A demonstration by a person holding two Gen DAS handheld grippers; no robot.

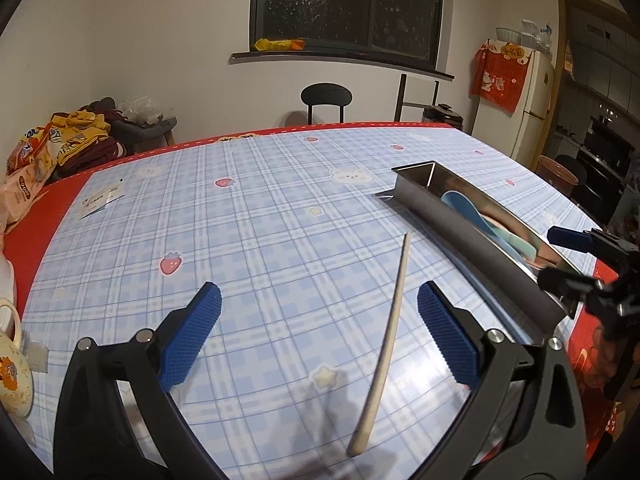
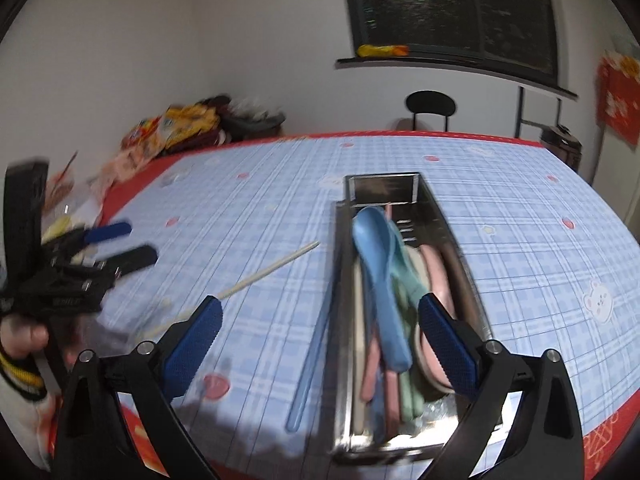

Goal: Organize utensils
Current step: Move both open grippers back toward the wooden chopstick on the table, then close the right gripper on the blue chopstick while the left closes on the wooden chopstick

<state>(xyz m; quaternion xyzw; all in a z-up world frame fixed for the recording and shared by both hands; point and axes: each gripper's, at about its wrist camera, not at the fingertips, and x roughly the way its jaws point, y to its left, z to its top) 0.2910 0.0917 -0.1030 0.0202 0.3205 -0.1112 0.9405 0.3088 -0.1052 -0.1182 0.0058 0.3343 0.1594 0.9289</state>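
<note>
Covering the table, a blue plaid cloth [image 1: 260,220] printed with strawberries, stars and bears reaches a red border with dashed white stitching; the writing along its far edge is too small to read. Long steel tray [image 2: 400,192], lying on the cloth's right side, holds the sorted utensils: a blue spoon [image 2: 376,248] on top of green, pink and beige handles packed lengthwise. Left gripper [image 1: 320,320], blue ribbed pads spread wide, holds nothing; it hovers over the cloth just left of the tray. Right gripper [image 2: 320,328], fingers equally wide and empty, sits above the tray's near half, its right pad over the pink pieces. Beige chopstick [image 1: 384,332] lies loose on the cloth between the left gripper's pads, apart from both, pointing toward the tray. Blue chopstick [image 2: 310,360] lies on the cloth just beside the tray's left wall, parallel to it. White paper card [image 1: 100,200] rests near the cloth's far left corner; its print is illegible. Cream mug [image 1: 12,364] with an orange flower motif stands at the left edge
</note>
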